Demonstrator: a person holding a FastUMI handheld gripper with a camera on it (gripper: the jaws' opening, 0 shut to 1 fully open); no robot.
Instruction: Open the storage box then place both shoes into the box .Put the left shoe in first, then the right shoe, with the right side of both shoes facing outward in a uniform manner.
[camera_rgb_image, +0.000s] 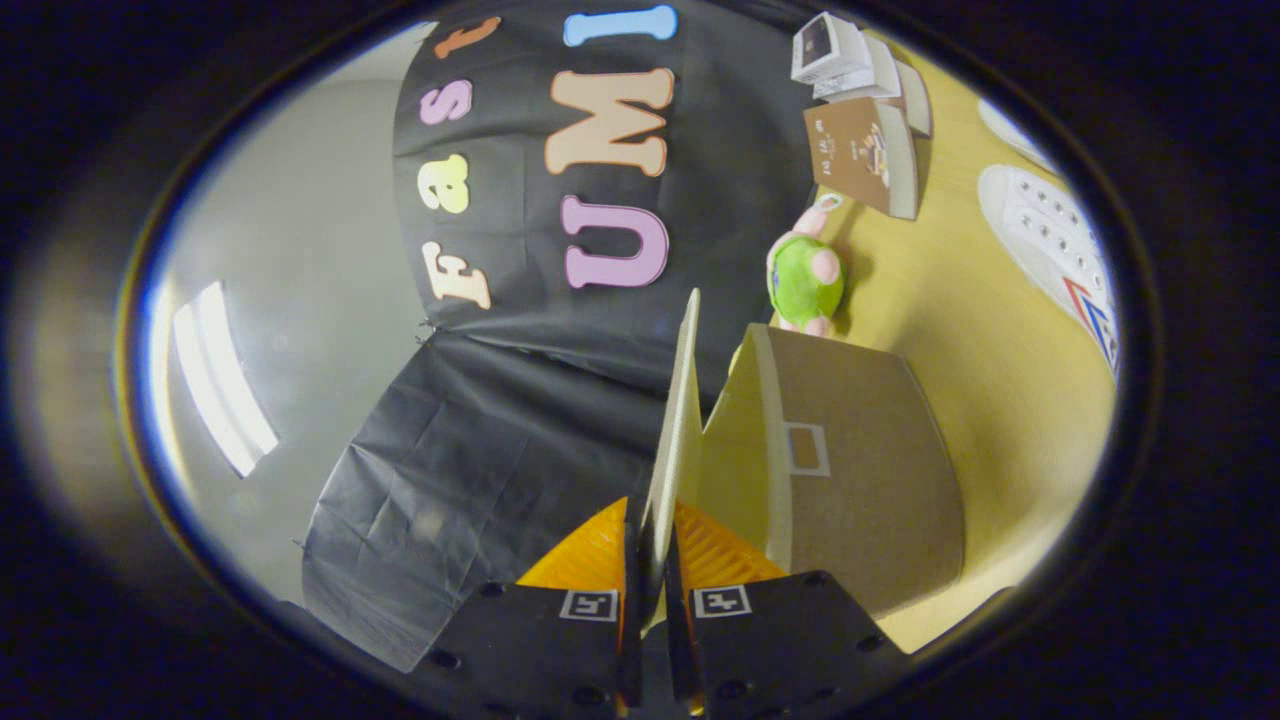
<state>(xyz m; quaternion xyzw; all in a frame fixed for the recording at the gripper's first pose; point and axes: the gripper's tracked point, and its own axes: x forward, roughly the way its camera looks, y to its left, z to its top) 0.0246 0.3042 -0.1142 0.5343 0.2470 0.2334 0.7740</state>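
- Storage box (860, 470): a brown cardboard box resting on the yellow table (960, 330), just ahead of the fingers and a little toward two o'clock from them. Its pale inner wall shows where the box stands open.
- Grey wall (300, 250), off at nine to ten o'clock from the fingers, carries a bright strip of reflected light (222, 375). Black cloth hangs next to it and runs on behind the box.
- Gripper (650, 560): the two fingers are pressed close on the box's lid (678, 420), one on each face of the thin pale flap. The lid stands out edge-on from between them toward twelve o'clock, lifted well away from the box body.
- A small white-framed rectangle (805, 448) sits on the brown face of the box beside the opening.
- Plush toy (805, 275), green with pink parts, lies on the table just beyond the box, at about one o'clock from the fingers.
- Brown book or carton (865, 155) lies farther on at one o'clock, with a stack of white boxes (840, 50) just beyond it.
- White shoe (1050, 245) with eyelets and a red and blue mark lies on the table at two o'clock, well apart from the box. The edge of a second white shoe (1015, 135) shows just beyond it.
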